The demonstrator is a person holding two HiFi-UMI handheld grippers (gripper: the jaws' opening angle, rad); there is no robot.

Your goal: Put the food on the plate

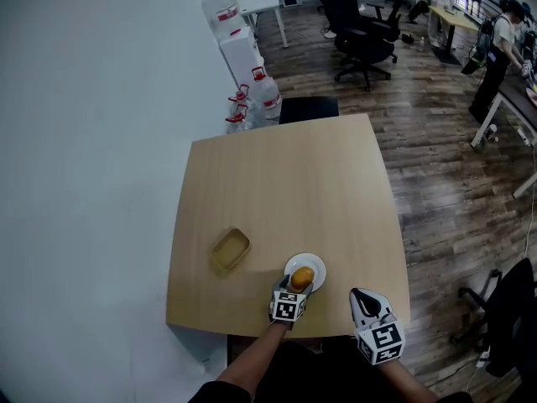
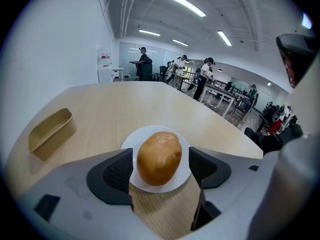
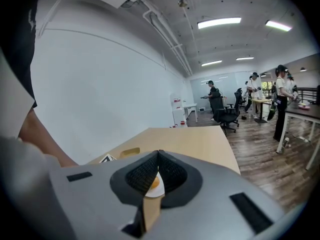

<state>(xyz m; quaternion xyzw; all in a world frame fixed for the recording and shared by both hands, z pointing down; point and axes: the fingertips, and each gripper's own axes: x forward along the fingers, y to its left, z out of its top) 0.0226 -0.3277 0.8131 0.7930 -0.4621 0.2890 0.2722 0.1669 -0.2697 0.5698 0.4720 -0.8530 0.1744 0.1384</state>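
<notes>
A golden-brown round food item [image 1: 303,277] [image 2: 159,156] lies on a small white plate [image 1: 318,266] [image 2: 154,130] near the front edge of the wooden table [image 1: 285,183]. My left gripper [image 1: 297,286] [image 2: 160,166] stands open just in front of the plate, one jaw on each side of the food with a gap on both sides. My right gripper [image 1: 359,295] [image 3: 158,156] is shut with nothing in it, to the right of the plate at the table's front edge. Through its jaws a sliver of the food [image 3: 155,183] and plate [image 3: 150,193] shows.
A tan rectangular tray [image 1: 230,249] [image 2: 50,132] sits left of the plate. Beyond the table's far edge stand a black chair [image 1: 309,107] and water bottles [image 1: 252,99]. A white wall runs along the left. Office chairs, desks and people are at the far right.
</notes>
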